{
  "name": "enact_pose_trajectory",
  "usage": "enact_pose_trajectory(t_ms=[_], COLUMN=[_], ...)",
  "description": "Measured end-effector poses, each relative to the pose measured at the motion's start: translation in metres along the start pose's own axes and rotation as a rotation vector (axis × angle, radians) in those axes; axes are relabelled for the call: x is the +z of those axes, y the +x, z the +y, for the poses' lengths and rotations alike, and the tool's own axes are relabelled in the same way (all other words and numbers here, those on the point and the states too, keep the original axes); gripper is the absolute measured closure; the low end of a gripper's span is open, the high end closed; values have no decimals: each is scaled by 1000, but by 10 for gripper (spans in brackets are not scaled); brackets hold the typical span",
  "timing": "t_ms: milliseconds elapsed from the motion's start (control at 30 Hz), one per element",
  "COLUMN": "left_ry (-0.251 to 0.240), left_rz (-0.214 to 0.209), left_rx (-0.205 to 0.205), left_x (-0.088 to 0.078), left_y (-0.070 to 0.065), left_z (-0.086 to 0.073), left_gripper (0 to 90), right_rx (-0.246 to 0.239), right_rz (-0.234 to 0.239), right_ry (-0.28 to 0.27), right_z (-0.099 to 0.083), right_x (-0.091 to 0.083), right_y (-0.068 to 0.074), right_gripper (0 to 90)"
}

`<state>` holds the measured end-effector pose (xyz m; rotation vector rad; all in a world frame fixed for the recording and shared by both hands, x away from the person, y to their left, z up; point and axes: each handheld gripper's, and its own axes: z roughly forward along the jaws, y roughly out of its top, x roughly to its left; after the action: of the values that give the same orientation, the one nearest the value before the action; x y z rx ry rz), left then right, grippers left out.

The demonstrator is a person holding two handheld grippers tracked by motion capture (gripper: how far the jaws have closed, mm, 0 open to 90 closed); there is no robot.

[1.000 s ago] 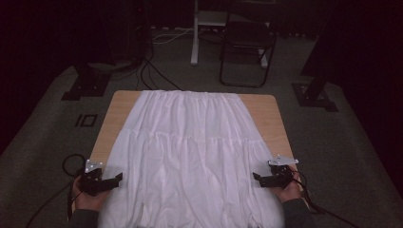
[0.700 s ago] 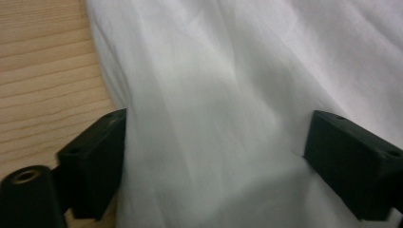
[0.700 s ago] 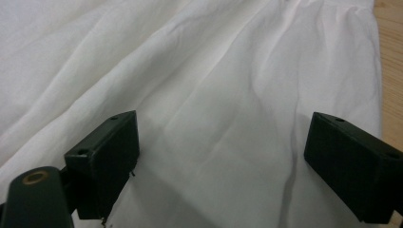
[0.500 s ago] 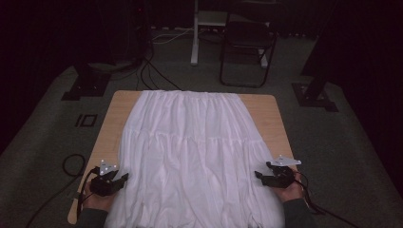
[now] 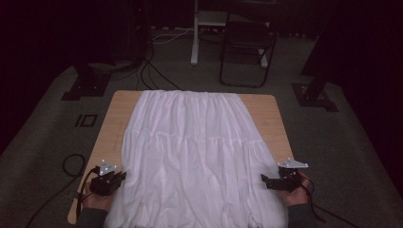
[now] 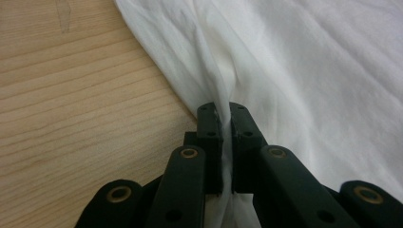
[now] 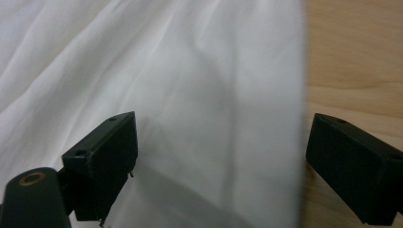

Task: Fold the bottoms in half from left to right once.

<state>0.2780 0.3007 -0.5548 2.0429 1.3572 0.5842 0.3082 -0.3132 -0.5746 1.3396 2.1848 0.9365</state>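
Wood-grain table (image 5: 119, 114), pleated white skirt (image 5: 190, 156)

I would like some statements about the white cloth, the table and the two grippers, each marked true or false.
1. The left gripper is shut on the edge of the white cloth. True; its jaws have just been closing, and a fold of fabric is pinched between them.
2. The right gripper is also clamped on the cloth. False; its jaws stand wide apart over the cloth's edge and do not press on it.
3. The cloth lies spread over a wooden table. True.
4. The cloth is dark blue. False; it is white.
5. A chair stands on the floor beyond the far end of the table. True.
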Motion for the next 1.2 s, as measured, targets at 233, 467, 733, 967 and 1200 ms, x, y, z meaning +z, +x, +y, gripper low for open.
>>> enact_pose_trajectory(t_ms=[233,467,733,967,1200], left_ry=[3,12,-60,-68,-32], left_rz=[34,94,212,394,680], left_rx=[6,5,-75,-168,-161], left_x=[-1,-4,-27,-52,-63], left_y=[2,8,42,93,104], left_z=[-1,-3,0,1,24], left_gripper=[860,865,868,870,872], right_rx=[10,122,122,123,118], right_rz=[9,-111,-97,-92,-90], right_ry=[-5,-19,-34,-36,-39], right_z=[3,-5,-7,-8,-8], right_x=[-9,-15,-15,-15,-15], right_y=[-7,-29,-30,-31,-30], right_gripper=[787,865,828,819,807])
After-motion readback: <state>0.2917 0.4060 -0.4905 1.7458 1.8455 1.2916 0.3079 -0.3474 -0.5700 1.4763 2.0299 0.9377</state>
